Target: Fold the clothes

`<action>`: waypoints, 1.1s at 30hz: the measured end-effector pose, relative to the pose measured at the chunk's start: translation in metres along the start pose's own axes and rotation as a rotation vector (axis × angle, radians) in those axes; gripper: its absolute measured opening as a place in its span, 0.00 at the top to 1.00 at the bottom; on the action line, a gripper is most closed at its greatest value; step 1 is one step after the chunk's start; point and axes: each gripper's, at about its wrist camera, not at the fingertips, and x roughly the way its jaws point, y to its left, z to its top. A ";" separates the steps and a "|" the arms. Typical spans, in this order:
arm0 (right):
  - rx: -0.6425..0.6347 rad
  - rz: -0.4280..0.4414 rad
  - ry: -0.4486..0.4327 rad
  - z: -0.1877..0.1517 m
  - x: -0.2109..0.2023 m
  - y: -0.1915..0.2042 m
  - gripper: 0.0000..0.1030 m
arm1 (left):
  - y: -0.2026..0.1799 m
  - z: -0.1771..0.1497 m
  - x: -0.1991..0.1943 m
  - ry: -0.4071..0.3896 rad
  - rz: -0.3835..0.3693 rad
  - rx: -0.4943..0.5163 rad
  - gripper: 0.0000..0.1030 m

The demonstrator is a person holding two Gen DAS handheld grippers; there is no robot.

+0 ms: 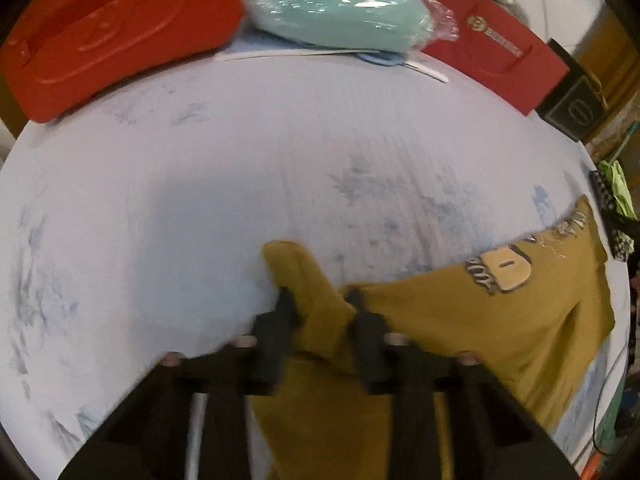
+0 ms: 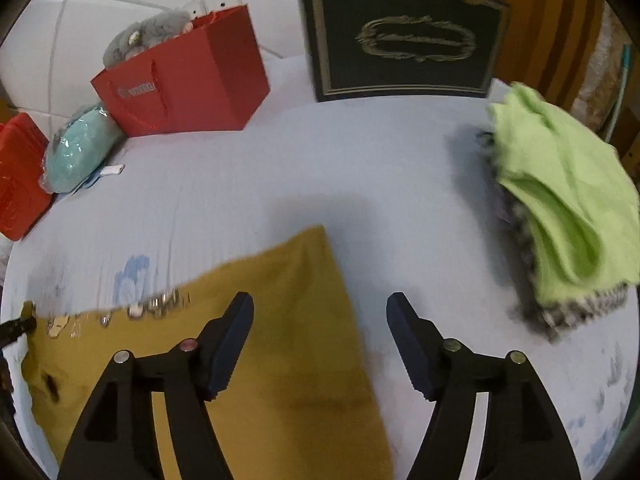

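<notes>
Left wrist view first: the left gripper (image 1: 320, 300) sits low over the mustard shirt (image 1: 480, 320), jaws drawn narrow with a sleeve-like flap of the fabric pinched up between the fingertips. They look closed on the cloth, though motion blur softens the contact. The shirt lies on the pale blue bedsheet (image 1: 240, 180), printed side up, spreading away to the right of the gripper.

Over on the right wrist view, the right gripper (image 2: 320, 308) hangs with jaws standing wide and nothing between them; its left finger is above the shirt's far edge, its right finger above bare sheet.

As for progress, this reads as an early fold: the shirt is still mostly spread flat, one flap is being gathered, and the main folds look not yet done. A lime green garment (image 2: 560, 208) sits stacked on a black-and-white patterned one (image 2: 576, 312) at the bed's right side; whether those are finished or waiting cannot be told.

The count: one mustard shirt, one green garment, one patterned garment, one red paper bag (image 2: 180, 88), one black gift bag (image 2: 404, 36), one red case (image 1: 112, 32), one wrapped teal bundle (image 1: 336, 12), one grey plush toy (image 2: 144, 36), two grippers.
</notes>
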 end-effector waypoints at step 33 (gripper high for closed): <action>0.048 -0.026 0.019 -0.133 -0.063 -0.015 0.48 | -0.006 -0.070 -0.063 -0.082 0.106 -0.029 0.38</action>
